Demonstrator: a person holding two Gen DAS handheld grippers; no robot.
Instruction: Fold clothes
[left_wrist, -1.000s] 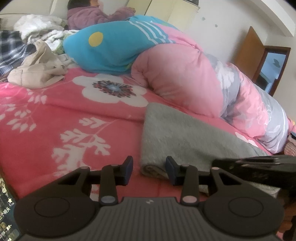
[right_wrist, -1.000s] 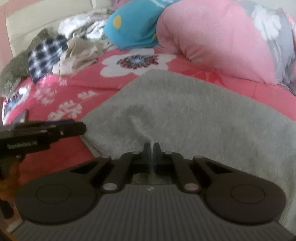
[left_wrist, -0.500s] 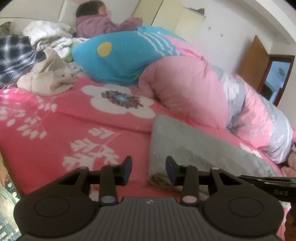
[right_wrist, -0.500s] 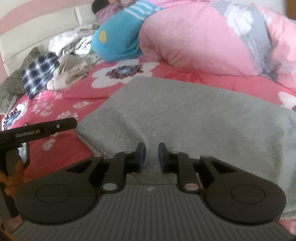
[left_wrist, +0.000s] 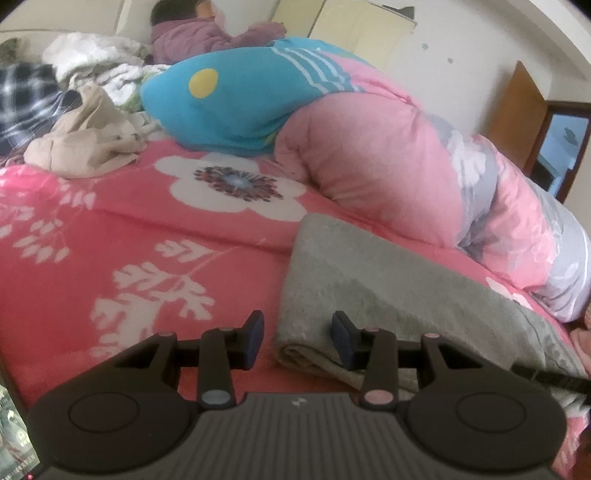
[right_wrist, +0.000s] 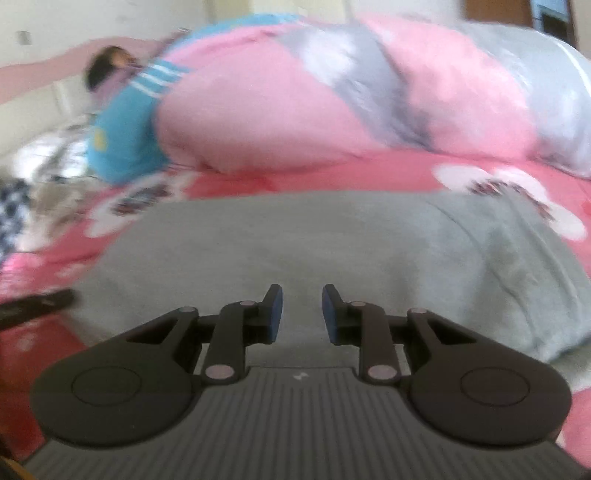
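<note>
A grey fleece garment (left_wrist: 388, 288) lies folded flat on the pink flowered bedspread (left_wrist: 110, 229). My left gripper (left_wrist: 297, 336) hangs open at its near left corner. The rolled edge of the cloth lies between the fingers, and the pads stay apart from it. In the right wrist view, which is blurred, the grey garment (right_wrist: 295, 240) fills the middle. My right gripper (right_wrist: 303, 312) hovers over it with its jaws opening and nothing between them. A dark bar at the lower right of the left wrist view is part of the right gripper (left_wrist: 546, 378).
A rolled pink and grey quilt (left_wrist: 406, 166) and a blue pillow (left_wrist: 229, 103) lie behind the garment. A beige garment (left_wrist: 81, 147), a plaid one (left_wrist: 22, 99) and white laundry pile at the far left. A person (left_wrist: 207, 37) lies at the bed's head. A door (left_wrist: 524, 110) stands at the right.
The right gripper went from shut to open and swung right across the grey garment, its view rolling. The left gripper stayed at the garment's corner, still open.
</note>
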